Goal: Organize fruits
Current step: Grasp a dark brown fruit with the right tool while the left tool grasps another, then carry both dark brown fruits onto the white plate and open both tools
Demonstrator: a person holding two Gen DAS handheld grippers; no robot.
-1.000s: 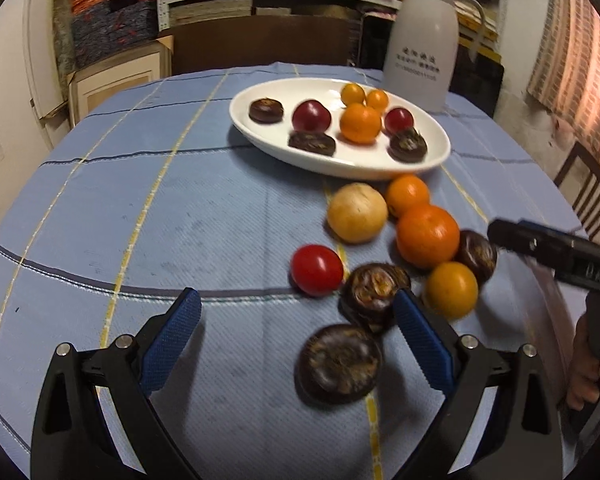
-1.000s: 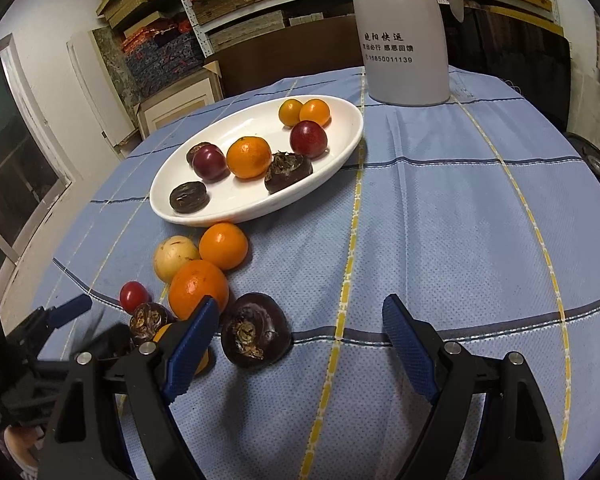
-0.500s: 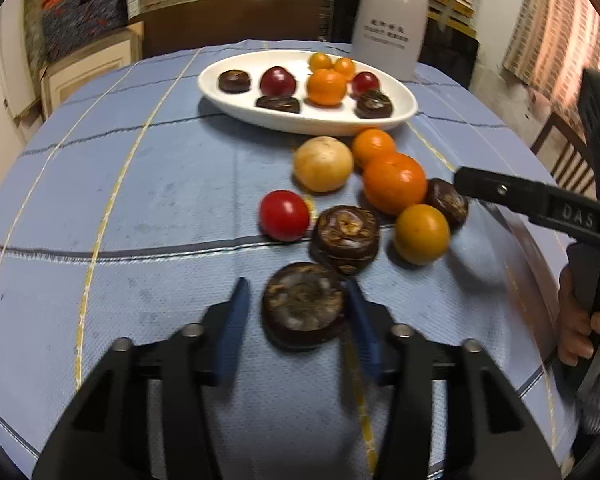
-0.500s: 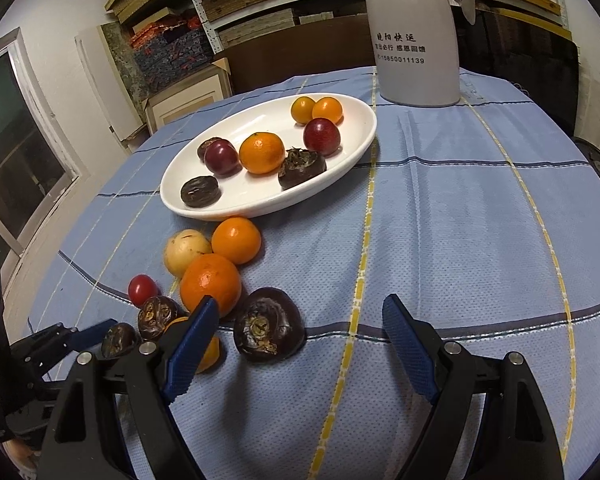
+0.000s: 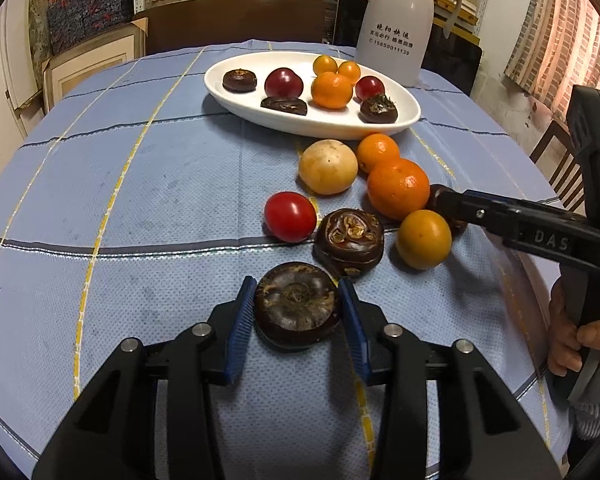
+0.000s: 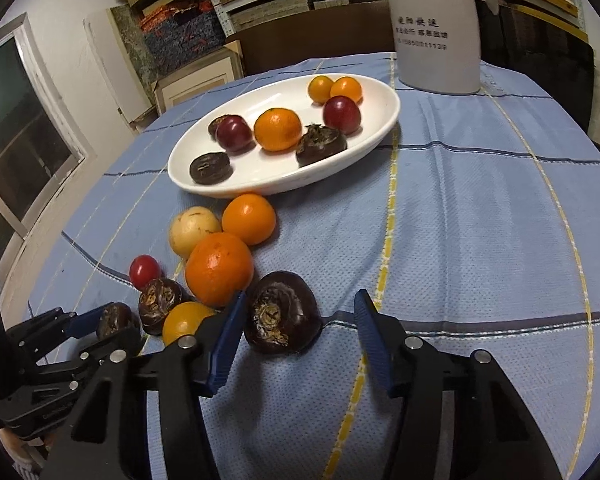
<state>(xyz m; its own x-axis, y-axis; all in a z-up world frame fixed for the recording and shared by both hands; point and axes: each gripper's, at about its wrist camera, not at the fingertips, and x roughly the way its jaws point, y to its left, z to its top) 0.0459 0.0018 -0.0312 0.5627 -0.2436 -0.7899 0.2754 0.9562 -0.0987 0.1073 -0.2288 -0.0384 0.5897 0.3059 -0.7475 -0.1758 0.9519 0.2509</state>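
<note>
Left tool [image 5: 298, 306] clamped on dark chestnut [image 5: 297, 309], right tool [image 6: 300, 330] closing around another chestnut [image 6: 281, 313]

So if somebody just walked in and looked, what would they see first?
Probably the white plate of fruit at the far side of the blue tablecloth, with loose oranges and a red tomato bunched in front of it. Nearer, the left gripper pinches a dark water chestnut, and the right gripper is closing around another dark chestnut.
</note>
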